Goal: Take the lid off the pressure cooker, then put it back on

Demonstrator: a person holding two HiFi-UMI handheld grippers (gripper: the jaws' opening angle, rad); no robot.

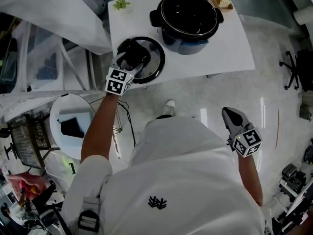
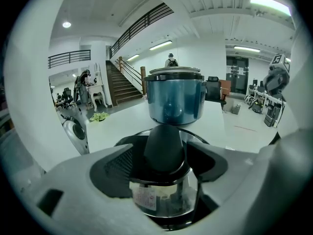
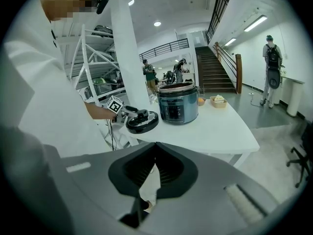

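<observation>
The open pressure cooker pot [image 1: 188,16] stands at the back of the white table [image 1: 230,48]. Its black-rimmed lid [image 1: 151,65] lies flat near the table's front left corner. My left gripper [image 1: 132,60] reaches over the lid, jaws spread wide on either side of the black lid handle [image 2: 164,148], with gaps showing between pads and handle. The pot [image 2: 173,99] rises just beyond it. My right gripper [image 1: 234,117] hangs off the table at the right, shut and empty [image 3: 154,168], looking at the pot [image 3: 178,104] and lid [image 3: 143,121] from a distance.
A small green plant [image 1: 121,4] and a tray of food [image 1: 221,0] sit at the table's back edge. White shelving [image 1: 49,58] stands left of the table, an office chair [image 1: 296,67] at the right. A person [image 3: 270,58] stands far off near the stairs.
</observation>
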